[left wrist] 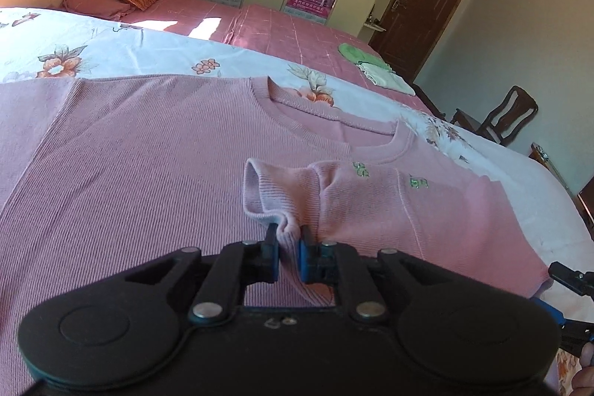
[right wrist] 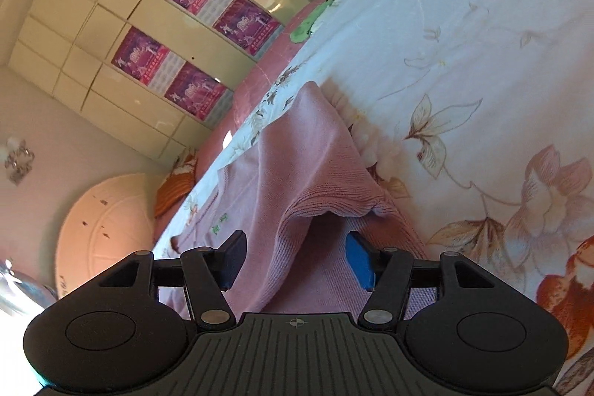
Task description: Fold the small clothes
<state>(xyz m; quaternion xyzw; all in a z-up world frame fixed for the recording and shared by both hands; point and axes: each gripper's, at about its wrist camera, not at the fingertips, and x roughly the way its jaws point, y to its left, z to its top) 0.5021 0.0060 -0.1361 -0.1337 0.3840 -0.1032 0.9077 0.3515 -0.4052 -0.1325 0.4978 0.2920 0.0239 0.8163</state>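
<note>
Sweater [left wrist: 130, 154], pink, ribbed, sleeve bunched.

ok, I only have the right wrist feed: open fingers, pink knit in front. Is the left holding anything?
Observer: Yes. The left gripper is shut on a sleeve cuff of the pink ribbed sweater.
Operator: Where's that cuff sitting?
Observer: Over the sweater's chest, below the neckline.
Operator: And the other sleeve?
Observer: The other sleeve lies flat, spread out on the floral sheet.
</note>
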